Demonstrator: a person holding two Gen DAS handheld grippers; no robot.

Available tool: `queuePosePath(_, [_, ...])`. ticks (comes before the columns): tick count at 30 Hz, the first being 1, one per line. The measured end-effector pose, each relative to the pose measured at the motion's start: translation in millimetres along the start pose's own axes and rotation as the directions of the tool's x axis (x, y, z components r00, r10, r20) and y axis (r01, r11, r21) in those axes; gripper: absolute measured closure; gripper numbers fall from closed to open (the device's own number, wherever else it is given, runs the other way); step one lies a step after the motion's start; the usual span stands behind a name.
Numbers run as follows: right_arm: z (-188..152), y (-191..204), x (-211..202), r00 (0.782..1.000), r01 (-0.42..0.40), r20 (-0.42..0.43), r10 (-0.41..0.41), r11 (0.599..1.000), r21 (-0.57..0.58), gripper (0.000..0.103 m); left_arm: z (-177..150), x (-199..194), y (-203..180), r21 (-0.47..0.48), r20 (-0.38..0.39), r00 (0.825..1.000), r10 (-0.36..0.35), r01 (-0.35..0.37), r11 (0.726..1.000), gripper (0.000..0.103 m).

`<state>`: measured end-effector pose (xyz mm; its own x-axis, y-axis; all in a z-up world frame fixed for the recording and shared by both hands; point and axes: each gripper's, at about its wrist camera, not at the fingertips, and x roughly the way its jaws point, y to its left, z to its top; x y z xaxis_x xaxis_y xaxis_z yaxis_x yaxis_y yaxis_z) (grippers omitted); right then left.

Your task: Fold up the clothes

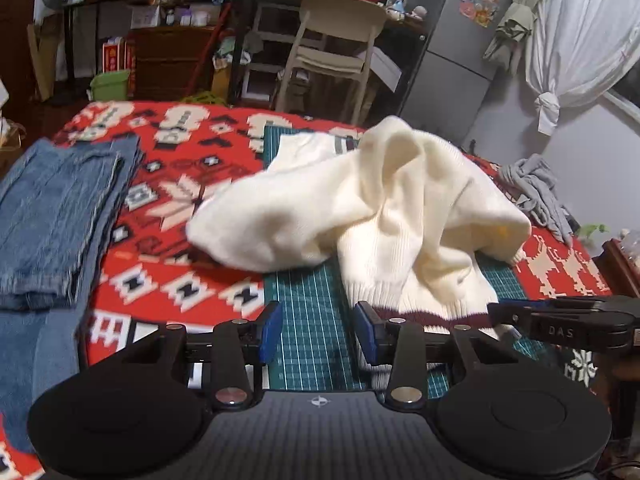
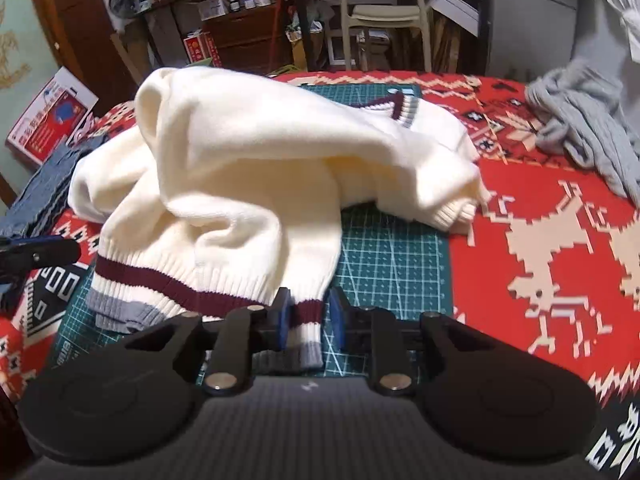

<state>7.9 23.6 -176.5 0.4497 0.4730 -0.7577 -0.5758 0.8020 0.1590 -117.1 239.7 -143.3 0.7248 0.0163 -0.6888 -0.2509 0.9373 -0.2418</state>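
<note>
- The left gripper, angled down over the table, stands with its blue-padded jaws apart, only green cutting mat between them
- The right gripper, also tilted down, has its jaws parted around the ribbed hem, the pads not clearly pressing it
- The cream knitted sweater with maroon and grey stripes lies crumpled on the gridded mat
- Beneath spreads a red patterned woven blanket
- Folded blue denim jeans rest at left; a grey cable-knit garment at right
</note>
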Motion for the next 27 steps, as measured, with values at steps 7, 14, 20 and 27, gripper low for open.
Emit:
queuePosePath(7, [-4, -2, -29, 1.0, -0.013, 0.022, 0.013, 1.0, -0.026, 0.097, -3, -3, -2, 0.021, 0.003, 1.0, -0.006, 0.006, 1.0, 0.064])
queuePosePath(14, [-21, -29, -79, 1.0, -0.024, -0.002, 0.024, 0.999, 0.037, 0.097, -5, -1, -7, 0.052, 0.001, 1.0, -0.021, 0.021, 0.998, 0.064])
queuePosePath(20, [-60, -57, -105, 0.997, 0.038, -0.069, -0.032, 0.996, 0.083, 0.097, -11, 1, -11, 0.071, -0.014, 1.0, -0.026, 0.027, 0.997, 0.064])
queuePosePath(27, [-76, -81, -119, 0.991, 0.122, -0.068, -0.113, 0.983, 0.137, 0.093, -10, 6, -10, 0.065, -0.02, 1.0, -0.013, 0.015, 0.998, 0.064])
